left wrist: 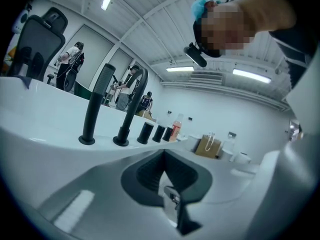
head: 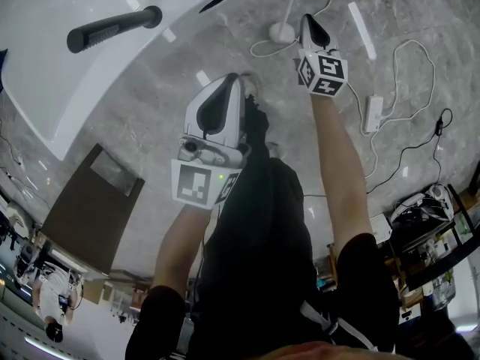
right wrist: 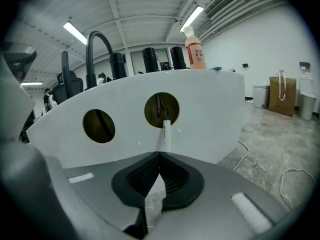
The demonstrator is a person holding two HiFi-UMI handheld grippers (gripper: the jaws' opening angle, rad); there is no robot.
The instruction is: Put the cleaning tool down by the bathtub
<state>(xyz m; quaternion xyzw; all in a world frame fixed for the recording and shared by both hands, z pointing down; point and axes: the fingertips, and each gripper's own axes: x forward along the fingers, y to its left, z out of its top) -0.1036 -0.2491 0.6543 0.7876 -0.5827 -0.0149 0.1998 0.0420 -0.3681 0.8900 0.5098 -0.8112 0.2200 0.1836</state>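
The cleaning tool (head: 283,30) has a round white base on the marble floor and a thin white pole rising beside the white bathtub (head: 90,73). In the right gripper view its pole (right wrist: 165,134) stands against the tub's side panel (right wrist: 210,114), just beyond the jaw tips. My right gripper (head: 307,19) hovers right of the base, jaws shut with nothing between them (right wrist: 160,155). Lower and to the left, my left gripper (head: 232,79) is also shut and empty (left wrist: 163,152), facing the tub rim and its black faucet (left wrist: 131,109).
A black faucet handle (head: 112,27) lies across the tub rim. White cables and a power strip (head: 373,112) run over the floor at right. A brown board (head: 94,208) lies at left, a cluttered rack (head: 431,223) at the right edge. An orange bottle (right wrist: 195,51) stands on the rim.
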